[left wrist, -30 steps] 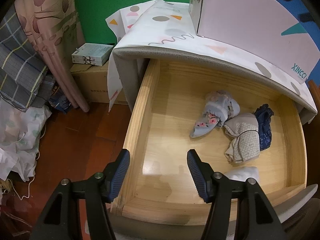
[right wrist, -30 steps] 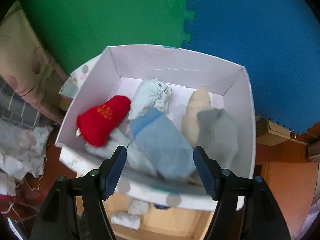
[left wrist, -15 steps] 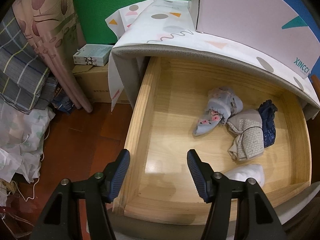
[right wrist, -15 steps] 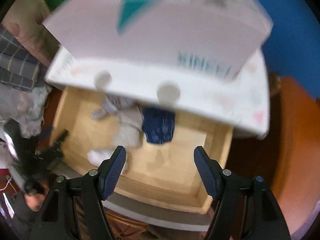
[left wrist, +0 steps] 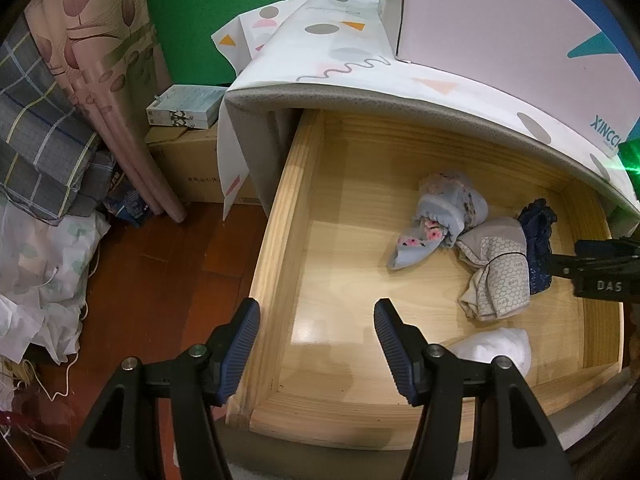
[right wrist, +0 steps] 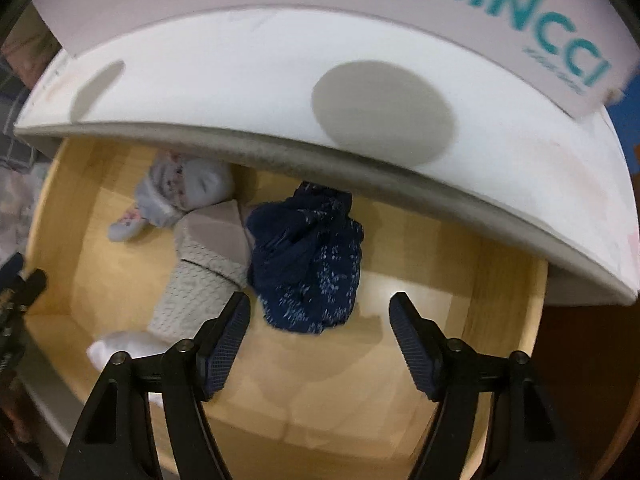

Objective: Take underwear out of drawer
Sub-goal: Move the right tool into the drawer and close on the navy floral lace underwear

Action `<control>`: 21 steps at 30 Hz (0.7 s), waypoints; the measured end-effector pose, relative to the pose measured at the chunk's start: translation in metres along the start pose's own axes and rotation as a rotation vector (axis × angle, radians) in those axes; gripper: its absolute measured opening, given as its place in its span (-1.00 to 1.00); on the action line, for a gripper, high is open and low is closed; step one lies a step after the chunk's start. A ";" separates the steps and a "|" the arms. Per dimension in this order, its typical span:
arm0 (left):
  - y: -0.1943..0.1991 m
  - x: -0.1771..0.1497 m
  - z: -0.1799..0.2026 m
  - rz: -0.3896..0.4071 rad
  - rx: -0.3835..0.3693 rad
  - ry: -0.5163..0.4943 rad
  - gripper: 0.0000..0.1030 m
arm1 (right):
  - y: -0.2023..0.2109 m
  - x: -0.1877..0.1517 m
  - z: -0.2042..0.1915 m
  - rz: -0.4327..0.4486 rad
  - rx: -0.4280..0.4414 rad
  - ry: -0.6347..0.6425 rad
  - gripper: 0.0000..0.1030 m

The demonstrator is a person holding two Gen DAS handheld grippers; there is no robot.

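The open wooden drawer (left wrist: 276, 240) (right wrist: 500, 320) holds several pieces of underwear: a light blue floral one (left wrist: 444, 220) (right wrist: 176, 196), a beige patterned one (left wrist: 496, 272) (right wrist: 204, 264), a dark navy one (left wrist: 538, 240) (right wrist: 308, 264) and a white one (left wrist: 496, 348) (right wrist: 120, 348). My right gripper (right wrist: 320, 316) is open and empty, low over the drawer, just in front of the navy piece. My left gripper (left wrist: 316, 320) is open and empty above the drawer's front left corner. The right gripper's body shows at the right edge of the left wrist view (left wrist: 604, 272).
A white box marked XINCCI (left wrist: 520, 40) (right wrist: 480, 20) stands on the patterned cloth-covered top (left wrist: 320, 60) that overhangs the drawer's back. Left of the drawer are a cardboard box (left wrist: 192, 168), a curtain (left wrist: 100, 80), piled fabric (left wrist: 40, 240) and dark wood floor (left wrist: 160, 272).
My right gripper has swung down from over the white box into the drawer, close to the navy piece. My left gripper has held nearly still, open.
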State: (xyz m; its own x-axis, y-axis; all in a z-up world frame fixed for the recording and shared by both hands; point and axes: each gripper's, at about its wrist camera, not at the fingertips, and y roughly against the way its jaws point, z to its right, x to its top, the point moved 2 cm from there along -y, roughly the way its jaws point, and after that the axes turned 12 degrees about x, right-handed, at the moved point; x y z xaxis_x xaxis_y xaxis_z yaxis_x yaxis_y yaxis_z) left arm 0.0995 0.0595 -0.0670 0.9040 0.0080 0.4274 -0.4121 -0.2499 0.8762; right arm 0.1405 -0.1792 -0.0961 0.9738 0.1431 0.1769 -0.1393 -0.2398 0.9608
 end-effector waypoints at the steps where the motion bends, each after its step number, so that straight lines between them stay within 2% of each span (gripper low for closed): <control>1: 0.000 0.000 0.000 0.000 0.000 0.000 0.18 | -0.003 0.001 0.000 0.002 0.000 0.013 0.48; 9: -0.004 0.001 0.000 -0.006 0.011 -0.006 0.18 | -0.025 0.010 -0.005 -0.028 -0.048 0.095 0.50; 18: -0.004 0.000 0.003 -0.007 0.023 -0.016 0.18 | -0.047 0.016 -0.013 -0.076 -0.060 0.161 0.51; 21: -0.004 0.000 0.003 -0.009 0.023 -0.016 0.18 | -0.050 0.018 -0.016 -0.068 -0.051 0.178 0.52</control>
State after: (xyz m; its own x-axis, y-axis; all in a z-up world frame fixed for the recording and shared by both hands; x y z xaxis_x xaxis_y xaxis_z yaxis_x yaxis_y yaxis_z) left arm 0.1016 0.0575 -0.0716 0.9095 -0.0048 0.4157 -0.4012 -0.2725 0.8746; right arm 0.1618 -0.1493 -0.1373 0.9346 0.3262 0.1421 -0.0879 -0.1753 0.9806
